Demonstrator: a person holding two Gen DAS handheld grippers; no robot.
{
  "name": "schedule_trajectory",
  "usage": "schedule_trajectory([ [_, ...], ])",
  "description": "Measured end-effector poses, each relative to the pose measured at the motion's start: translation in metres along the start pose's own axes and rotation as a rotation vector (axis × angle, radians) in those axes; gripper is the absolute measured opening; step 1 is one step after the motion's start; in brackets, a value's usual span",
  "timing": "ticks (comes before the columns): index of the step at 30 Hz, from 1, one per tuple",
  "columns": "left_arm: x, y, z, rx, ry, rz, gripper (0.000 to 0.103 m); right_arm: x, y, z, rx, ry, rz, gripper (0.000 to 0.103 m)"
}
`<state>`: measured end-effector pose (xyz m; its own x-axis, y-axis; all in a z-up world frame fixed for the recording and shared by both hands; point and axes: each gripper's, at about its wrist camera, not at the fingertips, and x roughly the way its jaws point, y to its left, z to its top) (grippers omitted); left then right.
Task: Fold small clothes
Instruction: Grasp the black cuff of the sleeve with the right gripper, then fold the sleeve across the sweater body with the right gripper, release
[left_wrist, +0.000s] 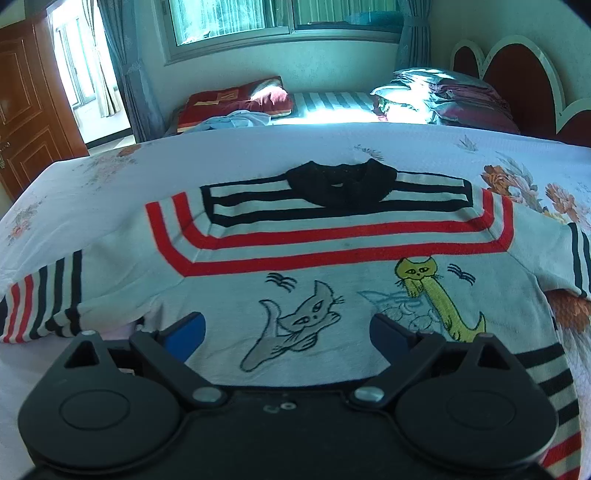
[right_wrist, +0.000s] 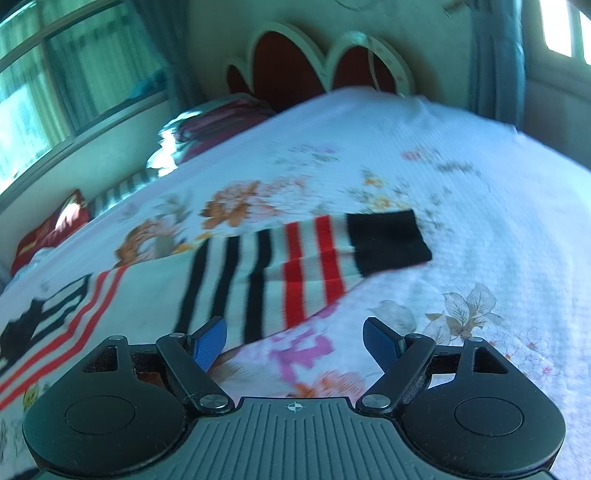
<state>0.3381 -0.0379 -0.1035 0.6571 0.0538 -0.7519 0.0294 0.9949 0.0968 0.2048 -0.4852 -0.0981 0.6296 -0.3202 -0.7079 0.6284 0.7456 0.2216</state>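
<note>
A small white sweater (left_wrist: 332, 251) lies flat on the bed, with a black collar (left_wrist: 340, 184), red and black stripes and embroidered cats (left_wrist: 306, 317). My left gripper (left_wrist: 286, 332) hovers over the lower front of the sweater, its blue pads wide apart with nothing pressed between them. In the right wrist view one striped sleeve (right_wrist: 295, 258) stretches out to the right and ends in a black cuff (right_wrist: 388, 240). My right gripper (right_wrist: 293, 341) stands open over the floral bedspread just below that sleeve, holding nothing. This view is blurred.
The bedspread (left_wrist: 424, 147) is white with orange flowers. Beyond it lie a red pillow (left_wrist: 236, 99), loose blue cloth (left_wrist: 236, 120) and stacked bedding (left_wrist: 439, 94) by a red headboard (right_wrist: 310, 62). A wooden door (left_wrist: 22, 110) stands at the left.
</note>
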Motion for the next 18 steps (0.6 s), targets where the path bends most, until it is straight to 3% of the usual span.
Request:
schedule_trajectory([
  [8,0.017,-0.02,0.009,-0.031,0.034,-0.001,0.092,0.06,-0.048,0.024,0.162,0.064,0.005,0.081],
  [11,0.022,-0.024,0.01,-0.035,0.051,-0.012,0.086,0.077,-0.052,0.029,0.179,0.062,0.001,0.08],
  [14,0.027,-0.025,0.011,-0.059,0.073,-0.034,0.08,0.084,-0.051,0.034,0.177,0.025,-0.024,0.054],
  [16,0.028,-0.025,0.011,-0.069,0.077,-0.042,0.077,0.086,-0.056,0.037,0.207,0.016,-0.018,0.023],
  [18,0.029,-0.026,0.011,-0.066,0.075,-0.042,0.075,0.087,-0.059,0.038,0.225,0.012,-0.004,0.014],
])
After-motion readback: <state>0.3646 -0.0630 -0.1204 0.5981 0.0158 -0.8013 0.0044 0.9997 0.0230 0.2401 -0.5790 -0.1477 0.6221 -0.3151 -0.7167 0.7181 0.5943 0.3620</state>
